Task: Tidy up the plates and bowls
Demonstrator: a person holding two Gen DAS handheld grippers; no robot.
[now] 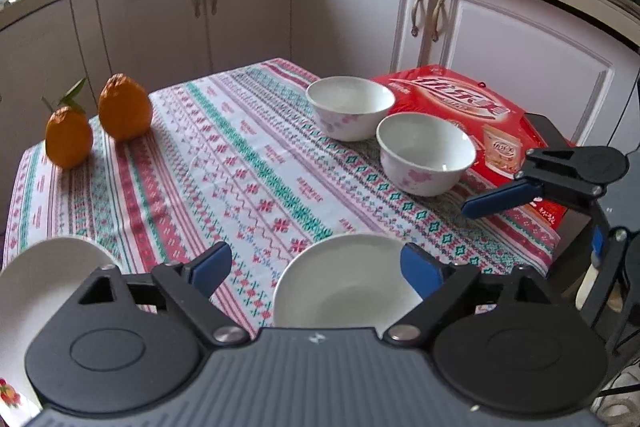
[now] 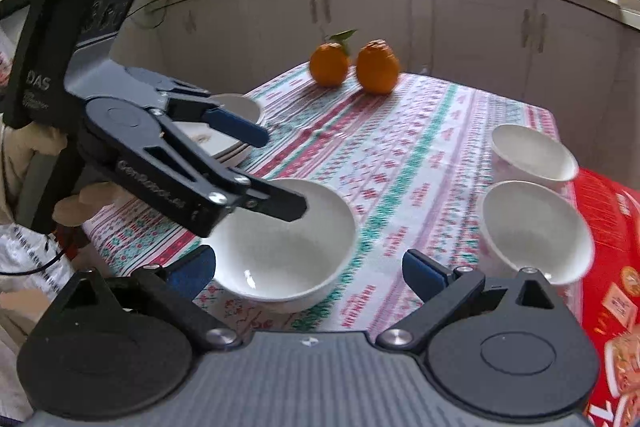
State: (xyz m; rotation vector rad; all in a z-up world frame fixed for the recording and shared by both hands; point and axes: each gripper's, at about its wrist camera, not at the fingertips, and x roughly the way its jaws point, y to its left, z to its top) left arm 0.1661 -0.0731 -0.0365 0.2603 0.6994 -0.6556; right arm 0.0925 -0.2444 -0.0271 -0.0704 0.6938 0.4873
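The left claw (image 1: 316, 269) hangs low over the near edge of the table (image 1: 248, 163), its blue fingers spread wide and holding nothing; a plain white bowl (image 1: 344, 283) sits on the patterned cloth just below it, nearer the right finger than the left. At 8 o'clock in the left wrist view the rim of a white plate stack (image 1: 48, 275) shows behind the claw's body. Two flowered bowls stand apart from each other at 1 to 2 o'clock — the farther bowl (image 1: 350, 107) and the nearer bowl (image 1: 426, 155) — both upright, both beside a red carton (image 1: 492, 123); the nearer one looks to touch or overlap its edge, though I cannot tell for sure. Two oranges (image 1: 124, 113) sit close together at 10 o'clock, near the far left corner of the cloth.

From the right wrist view, the right claw (image 2: 310, 273) is also wide and holds nothing. The plain white bowl (image 2: 288, 251) lies just ahead of its left finger, and the left claw (image 2: 280, 171) reaches in from 9 o'clock with one black finger over that bowl's rim — whether it touches is unclear. Behind it the plate stack (image 2: 236, 131) rests on the table. The two flowered bowls (image 2: 536, 227) sit at 2 to 3 o'clock by the carton (image 2: 608, 227), the oranges (image 2: 376, 67) at 12.
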